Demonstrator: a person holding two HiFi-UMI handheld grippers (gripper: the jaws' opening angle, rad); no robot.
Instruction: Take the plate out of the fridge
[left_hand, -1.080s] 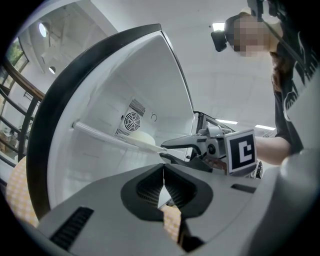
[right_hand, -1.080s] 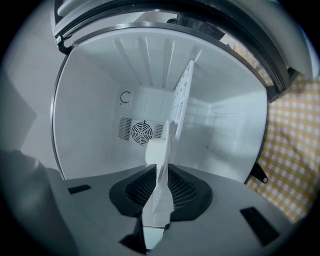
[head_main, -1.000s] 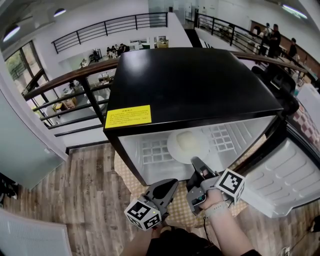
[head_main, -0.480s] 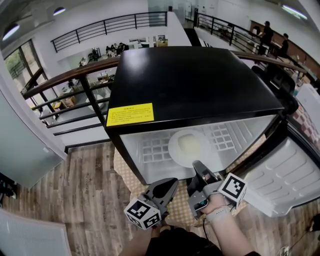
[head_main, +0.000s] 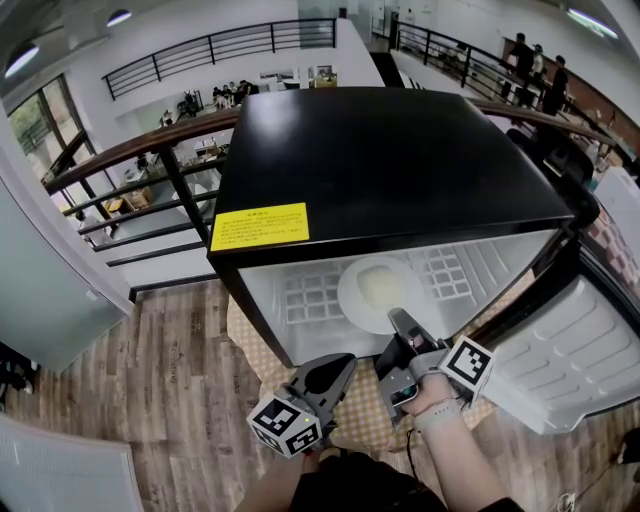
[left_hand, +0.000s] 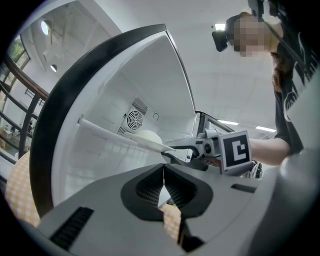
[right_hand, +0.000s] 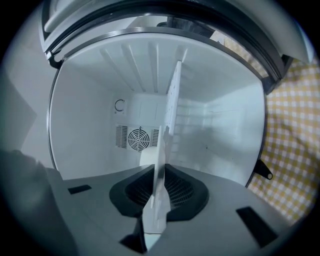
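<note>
A white plate (head_main: 380, 290) lies on the wire shelf (head_main: 305, 298) inside the open black fridge (head_main: 380, 160). My right gripper (head_main: 403, 325) reaches into the fridge opening and is shut on the plate's near rim. In the right gripper view the plate (right_hand: 161, 165) stands edge-on, pinched between the jaws of the right gripper (right_hand: 159, 192). My left gripper (head_main: 335, 370) hangs lower, in front of the fridge, shut and empty. The left gripper view shows its jaws closed at the left gripper (left_hand: 163, 182), with the plate (left_hand: 147, 137) and the right gripper (left_hand: 175, 150) beyond.
The fridge door (head_main: 580, 350) is swung open to the right. A yellow checked cloth (head_main: 365, 420) lies under the fridge on the wooden floor (head_main: 170, 380). A yellow label (head_main: 260, 227) sits on the fridge top. A fan grille (right_hand: 136, 139) shows on the back wall.
My right gripper has edged slightly towards the fridge while holding the plate's rim. The plate has hardly shifted. The left gripper stays where it was.
</note>
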